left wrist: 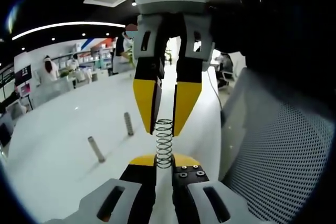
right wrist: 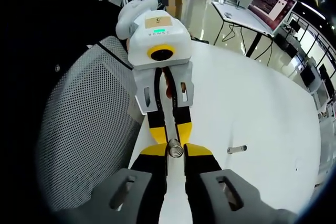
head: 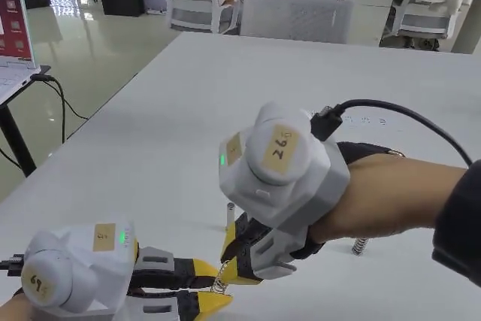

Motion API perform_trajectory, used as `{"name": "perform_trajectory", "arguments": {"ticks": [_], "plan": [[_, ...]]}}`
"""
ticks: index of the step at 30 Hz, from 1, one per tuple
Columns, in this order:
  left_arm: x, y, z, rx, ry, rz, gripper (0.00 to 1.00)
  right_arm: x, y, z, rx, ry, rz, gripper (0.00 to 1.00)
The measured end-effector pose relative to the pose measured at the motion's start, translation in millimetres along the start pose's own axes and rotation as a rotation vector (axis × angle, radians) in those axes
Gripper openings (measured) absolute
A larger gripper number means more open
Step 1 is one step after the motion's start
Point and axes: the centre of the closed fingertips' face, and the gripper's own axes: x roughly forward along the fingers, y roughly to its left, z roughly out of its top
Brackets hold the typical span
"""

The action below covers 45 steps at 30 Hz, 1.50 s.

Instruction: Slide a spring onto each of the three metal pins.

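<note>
Your left tongs (left wrist: pixel 164 161) are closed on the near end of the spring (left wrist: pixel 164 140), and your right tongs (right wrist: pixel 176 150) are pinched on its other end. That's both pairs shut on the one spring, nose to nose, low over the counter (head: pixel 301 73).

I read this as a handover or a re-grip: the spring is picked up but not yet on anything. The next move calls for one pair to let go. The other then has to turn the spring upright, line its bore over a pin top and lower it straight. Bring it in tilted and I'd expect a coil to catch on the tip.

Just behind the spring in the head view, an upright pin (head: pixel 231 216) stands waiting, the closest target. Well off to the right of the spring, a loose spring (head: pixel 361 246) lies on the counter.

The left gripper view gives you the spring side-on, every coil clear. Two more posts stand to its left: a nearer pin (left wrist: pixel 96 149) that looks bare, and a farther pin (left wrist: pixel 128 123) that looks ribbed. I can't tell whether that's a spring on it.

The right gripper view looks straight down the spring's bore as a ring, handy for aiming, with a lone pin (right wrist: pixel 237 149) off to the spring's right.
</note>
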Motion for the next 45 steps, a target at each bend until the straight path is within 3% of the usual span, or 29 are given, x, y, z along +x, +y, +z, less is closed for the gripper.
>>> {"name": "perform_trajectory", "arguments": {"ticks": [18,19,29,45], "plan": [[0.6,1.9,14.7,0.024,-0.028,0.003,0.02,6.0,-0.1,-6.3,0.028,0.011,0.011,0.09],[0.8,1.6,13.3,0.042,-0.009,0.004,0.02,6.3,0.0,-5.8,0.026,0.008,0.014,0.09],[1.7,4.5,13.9,0.024,-0.035,0.015,0.02,5.8,-3.0,-6.2,0.031,0.015,0.008,0.09],[-4.0,14.7,-5.4,-0.034,-0.003,0.061,0.19,0.2,-13.1,-13.6,0.045,0.032,-0.014,0.09]]}}
